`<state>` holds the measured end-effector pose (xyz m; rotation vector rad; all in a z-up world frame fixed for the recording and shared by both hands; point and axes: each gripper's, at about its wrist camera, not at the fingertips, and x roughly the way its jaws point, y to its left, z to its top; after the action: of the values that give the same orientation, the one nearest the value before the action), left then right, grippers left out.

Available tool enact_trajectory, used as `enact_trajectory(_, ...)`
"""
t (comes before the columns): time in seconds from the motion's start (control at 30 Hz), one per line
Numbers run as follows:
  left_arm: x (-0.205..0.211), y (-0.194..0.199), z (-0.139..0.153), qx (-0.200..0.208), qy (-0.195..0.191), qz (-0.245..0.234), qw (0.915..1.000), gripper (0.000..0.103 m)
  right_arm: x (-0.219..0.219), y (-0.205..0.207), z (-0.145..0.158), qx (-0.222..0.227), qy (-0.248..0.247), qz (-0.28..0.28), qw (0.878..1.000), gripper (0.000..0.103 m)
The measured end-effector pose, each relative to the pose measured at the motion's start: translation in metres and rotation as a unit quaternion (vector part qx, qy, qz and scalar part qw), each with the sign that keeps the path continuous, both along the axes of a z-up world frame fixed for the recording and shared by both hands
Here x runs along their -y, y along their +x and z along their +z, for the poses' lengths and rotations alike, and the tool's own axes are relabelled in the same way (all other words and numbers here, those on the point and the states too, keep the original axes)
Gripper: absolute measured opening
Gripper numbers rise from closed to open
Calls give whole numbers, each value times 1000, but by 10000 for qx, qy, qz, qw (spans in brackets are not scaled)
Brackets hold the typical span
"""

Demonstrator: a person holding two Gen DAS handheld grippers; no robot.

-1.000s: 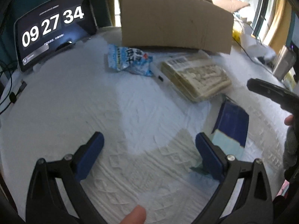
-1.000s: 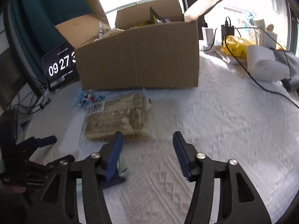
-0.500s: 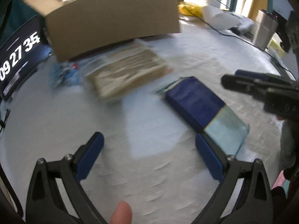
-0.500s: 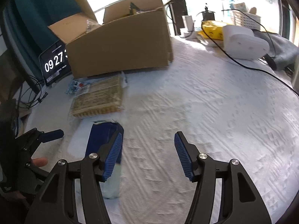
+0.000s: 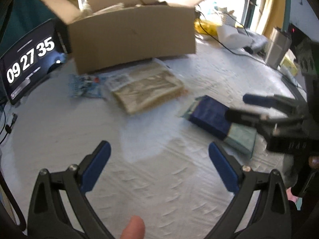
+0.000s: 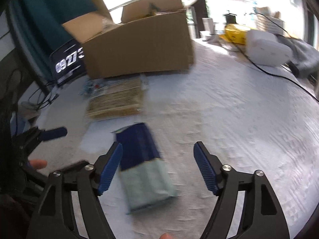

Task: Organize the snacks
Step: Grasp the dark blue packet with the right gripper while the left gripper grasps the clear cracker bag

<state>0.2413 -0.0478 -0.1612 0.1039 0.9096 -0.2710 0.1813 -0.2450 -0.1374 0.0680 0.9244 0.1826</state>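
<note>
A dark blue and pale green snack packet [image 6: 143,163] lies flat on the white cloth; it also shows in the left wrist view [image 5: 221,121]. My right gripper [image 6: 157,167] is open just above it, the packet lying between the fingers nearer the left one. My left gripper [image 5: 159,167] is open and empty over bare cloth, left of the packet. A clear pack of biscuits [image 5: 147,89] and a small blue wrapper [image 5: 83,84] lie in front of an open cardboard box [image 5: 131,37].
A tablet clock [image 5: 28,61] stands at the left of the box. A yellow bag [image 6: 235,32], a white device [image 6: 267,49] with cables and grey cloth sit at the far right. A metal cup [image 5: 277,47] stands by the right edge.
Both grippers swung to face the box. My right gripper came forward over the blue packet, which now lies between its fingers. Both stay open.
</note>
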Motion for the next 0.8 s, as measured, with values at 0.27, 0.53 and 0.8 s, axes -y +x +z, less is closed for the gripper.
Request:
enact_trajectory(0.27, -35, 16, 2, 78, -52, 195, 9998, 99, -46, 7, -27, -328, -860, 685, 9934, 78)
enact_trajectory(0.53, -5, 50, 11, 420, 796, -367, 9953, 99, -5, 21, -19, -273, -752, 117, 9967, 57)
enact_trajectory(0.8, 20, 108, 6, 367, 1125, -733, 9903, 99, 38, 40, -5, -218, -591, -377, 9973, 57)
